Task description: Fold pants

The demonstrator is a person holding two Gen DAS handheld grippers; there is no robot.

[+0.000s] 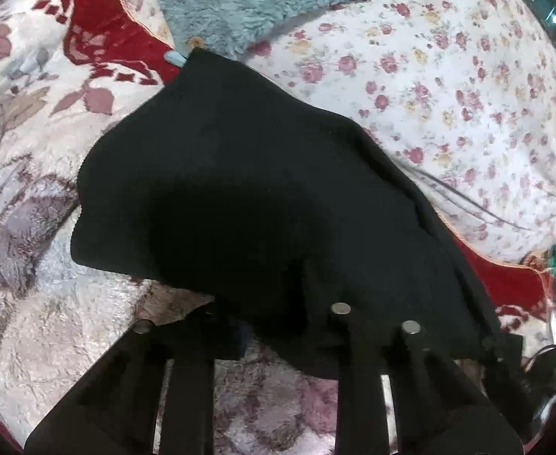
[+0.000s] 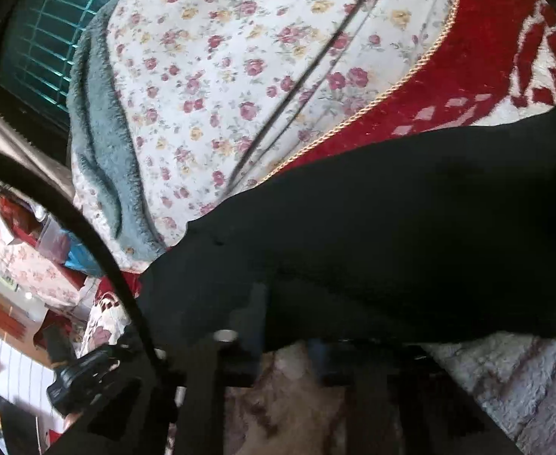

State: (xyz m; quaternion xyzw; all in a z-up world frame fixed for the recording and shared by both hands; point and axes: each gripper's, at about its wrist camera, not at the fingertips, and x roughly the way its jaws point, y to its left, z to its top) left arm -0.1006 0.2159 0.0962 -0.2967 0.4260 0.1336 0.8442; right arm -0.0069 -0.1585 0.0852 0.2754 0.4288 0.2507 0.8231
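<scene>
Black pants [image 1: 247, 174] lie spread across the bed, reaching from the far left down to my left gripper [image 1: 278, 341]. Their near edge drapes over the fingertips, hides them and hangs a little above the plush blanket. The left jaws stand close together and look shut on this edge. In the right wrist view the pants [image 2: 391, 227] stretch as a taut band from the right side to my right gripper [image 2: 289, 341]. Its dark fingers [image 2: 257, 314] run up into the cloth's lower edge, and it looks shut on the fabric.
A floral quilt [image 1: 429, 87] covers the far right of the bed. A teal fleece garment [image 1: 262, 3] with wooden buttons lies at the back. A red and white plush blanket [image 1: 31, 197] is under the pants. A black cable [image 2: 99, 250] curves at the left, beside room clutter [image 2: 24, 265].
</scene>
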